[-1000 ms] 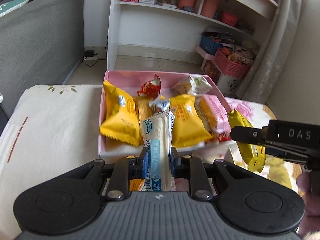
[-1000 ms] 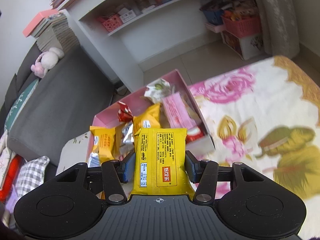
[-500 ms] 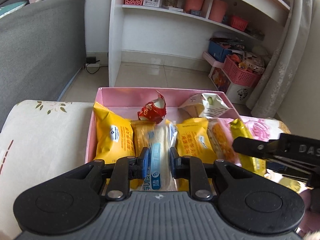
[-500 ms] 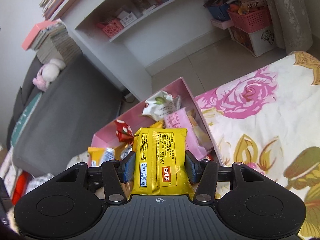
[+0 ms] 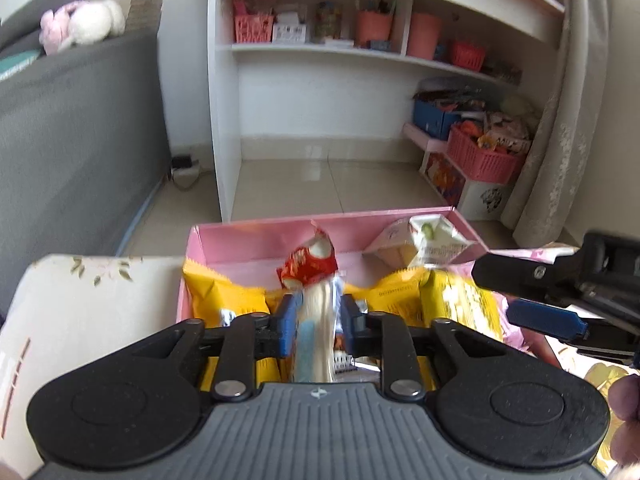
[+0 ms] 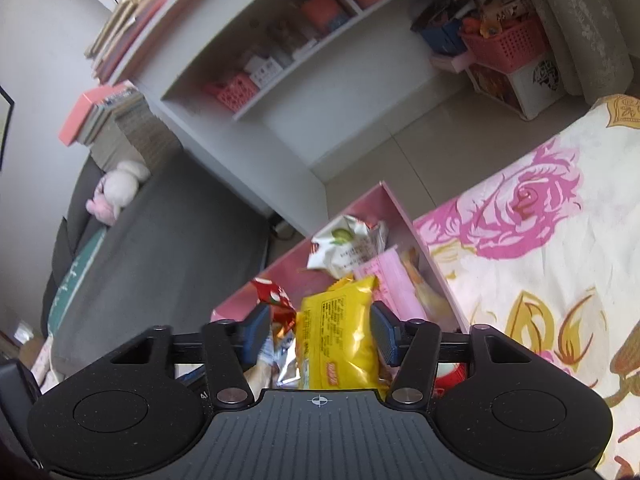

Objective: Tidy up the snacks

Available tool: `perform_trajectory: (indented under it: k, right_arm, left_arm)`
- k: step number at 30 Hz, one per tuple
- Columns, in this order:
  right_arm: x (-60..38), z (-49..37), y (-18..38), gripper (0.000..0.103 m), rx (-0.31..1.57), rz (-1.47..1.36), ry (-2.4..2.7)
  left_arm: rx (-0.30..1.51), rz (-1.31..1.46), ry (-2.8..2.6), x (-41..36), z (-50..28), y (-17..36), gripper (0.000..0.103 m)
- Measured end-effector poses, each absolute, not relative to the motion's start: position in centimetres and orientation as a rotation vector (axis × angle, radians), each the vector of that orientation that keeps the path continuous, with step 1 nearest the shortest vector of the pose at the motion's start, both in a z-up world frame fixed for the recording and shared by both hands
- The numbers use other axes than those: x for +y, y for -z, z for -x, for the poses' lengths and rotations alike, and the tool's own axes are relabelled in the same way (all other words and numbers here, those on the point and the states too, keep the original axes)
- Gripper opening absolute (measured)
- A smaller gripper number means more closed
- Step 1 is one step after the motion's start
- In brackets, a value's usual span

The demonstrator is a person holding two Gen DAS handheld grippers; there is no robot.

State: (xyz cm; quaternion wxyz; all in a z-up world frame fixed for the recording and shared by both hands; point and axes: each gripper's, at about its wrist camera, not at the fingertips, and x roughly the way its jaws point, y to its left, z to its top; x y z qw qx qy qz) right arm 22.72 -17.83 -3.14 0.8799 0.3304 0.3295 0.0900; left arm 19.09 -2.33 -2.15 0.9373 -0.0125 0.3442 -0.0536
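The pink box [image 5: 256, 236] holds several snack packets. Over its near side, my left gripper [image 5: 318, 316] has its jaws opening; a white and blue packet [image 5: 316, 344] stands between the pads with a thin gap on each side. To the right, my right gripper [image 5: 494, 292] hovers over the box. In the right wrist view the right gripper [image 6: 320, 332] is also opening, and a yellow packet [image 6: 340, 336] lies loose between its pads on the other snacks, clear of the left pad. A red candy [image 5: 310, 266] and a white-green bag [image 5: 428, 240] sit near the far wall.
The box rests on a floral tablecloth [image 6: 520, 208]. Beyond the table are a white shelf unit [image 5: 320, 92], a grey sofa [image 5: 72, 140] on the left and pink baskets [image 5: 484, 156] on the floor. A person's fingertip [image 5: 626, 396] shows at the right edge.
Both grippers came forward and lower over the pink box. Their jaws, shut on the two packets before, have spread, and the yellow packet has dropped onto the snacks.
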Motion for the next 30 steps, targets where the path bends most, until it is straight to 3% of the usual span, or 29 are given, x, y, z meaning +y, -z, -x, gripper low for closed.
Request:
perform_trajectory:
  k: [1, 3, 7, 19, 30]
  right_arm:
    - [-17.9, -22.6, 2.9, 0.076, 0.678, -0.687, -0.190]
    - [-17.8, -22.5, 2.5, 0.076, 0.668, -0.666, -0.186]
    - [-17.6, -22.1, 1.8, 0.079, 0.676, -0.623, -0.171]
    - [-17.5, -18.6, -0.3, 0.097, 0.705, -0.493, -0.116]
    - [-16.9, -14.4, -0.9, 0.098, 0.770, -0.402, -0.053]
  left_arm:
    - [0.694, 0.020, 0.112, -2.4, -19.0, 2.0, 0.042]
    - [0.686, 0.017, 0.127, -2.5, -18.8, 1.8, 0.055]
    - [0.699, 0.008, 0.144, -2.6, -18.4, 1.5, 0.071]
    - [0.718, -0.051, 0.147, -1.1, -14.5, 1.2, 0.095]
    - [0.798, -0.041, 0.117, 1.0, -10.3, 1.0, 0.103]
